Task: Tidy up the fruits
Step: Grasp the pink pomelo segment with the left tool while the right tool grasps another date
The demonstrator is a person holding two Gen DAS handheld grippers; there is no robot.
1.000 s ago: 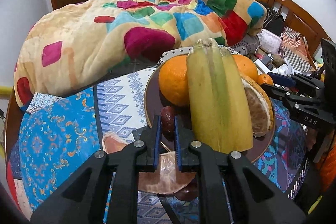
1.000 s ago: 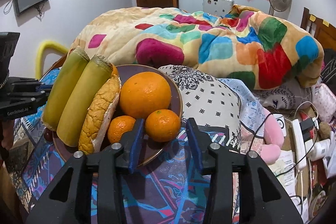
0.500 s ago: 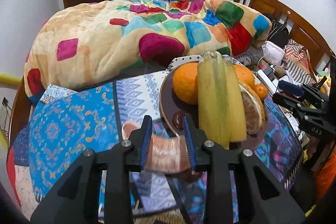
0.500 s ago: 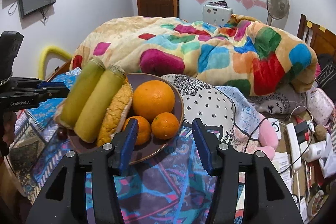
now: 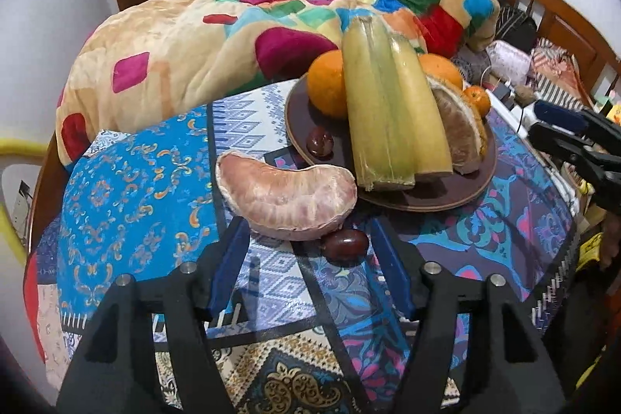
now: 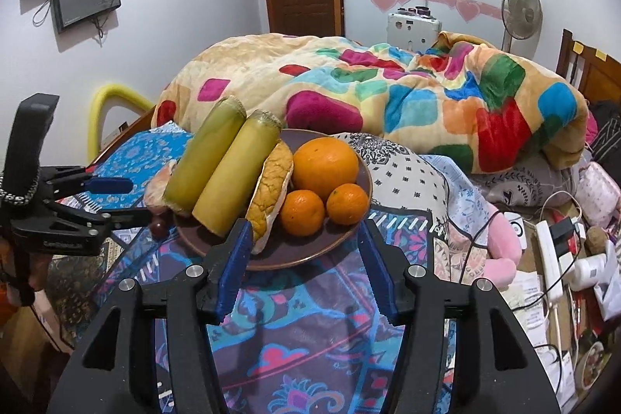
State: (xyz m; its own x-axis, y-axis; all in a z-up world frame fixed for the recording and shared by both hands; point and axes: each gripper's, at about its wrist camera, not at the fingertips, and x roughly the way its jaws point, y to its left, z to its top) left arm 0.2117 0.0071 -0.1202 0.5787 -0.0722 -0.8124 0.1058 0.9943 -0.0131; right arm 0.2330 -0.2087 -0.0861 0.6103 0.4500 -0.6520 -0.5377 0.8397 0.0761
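While most of the fruit already sits on the brown plate (image 5: 446, 198), two pieces lie off it on the patterned bedcover (image 5: 128, 181). On the plate are two pale green-yellow stalk sections (image 5: 388, 111) laid side by side, a large orange (image 6: 325, 166), two small mandarins (image 6: 324, 210), a peeled pomelo wedge (image 6: 271, 189) leaning against the stalks, and one dark red date-like fruit (image 5: 320, 145) near the plate's left rim. Off the plate, just beside its near-left edge, rests a second pomelo wedge (image 5: 285, 194), pink flesh up, with another dark red fruit (image 5: 346, 245) touching or nearly touching its lower edge. Left gripper (image 5: 310, 266): jaws wide, empty, poised on either side of this wedge and the dark fruit without gripping either. Right gripper (image 6: 306, 258): jaws wide, empty, facing the plate's near rim in front of the mandarins. Judged from this layout, the sorting is largely complete; what appears to be left is moving the loose wedge and the stray dark fruit onto the plate, where free space is limited to the near-left area.
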